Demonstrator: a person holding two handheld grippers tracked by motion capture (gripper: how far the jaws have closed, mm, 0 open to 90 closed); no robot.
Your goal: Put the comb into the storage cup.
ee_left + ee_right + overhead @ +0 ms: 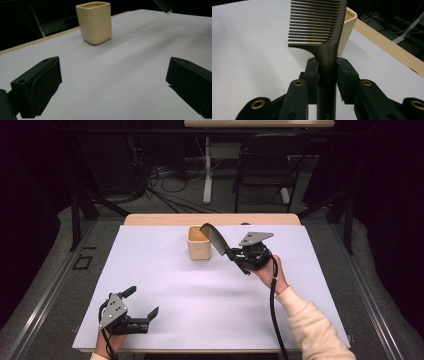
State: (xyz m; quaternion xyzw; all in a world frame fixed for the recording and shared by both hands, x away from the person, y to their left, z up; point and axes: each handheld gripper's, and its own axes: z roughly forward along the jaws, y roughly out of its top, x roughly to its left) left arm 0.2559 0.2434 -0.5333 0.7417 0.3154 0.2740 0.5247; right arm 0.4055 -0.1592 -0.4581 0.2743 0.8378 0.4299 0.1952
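The right tongs (231,253) are clamped on the handle of the dark plastic comb (322,30), whose toothed end hangs tilted above the rim of the cream square ceramic cup (199,243) on the white-covered worktop (165,285). The left tongs (144,307) rest apart, well away, leaving the cup unbraced. Risk: a slanted descent may catch the teeth on the rim, tipping the cup or twisting the comb in the grip.

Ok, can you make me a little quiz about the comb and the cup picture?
1. True or false: the right gripper is clamped on the handle of the dark plastic comb.
2. Where is the comb's toothed end? A) flat on the white table sheet B) raised over the rim of the cream square plastic cup C) under the cup
3. Fill in: the left gripper has its jaws ____ and holds nothing.

Key: 1 true; 2 B; 3 open.
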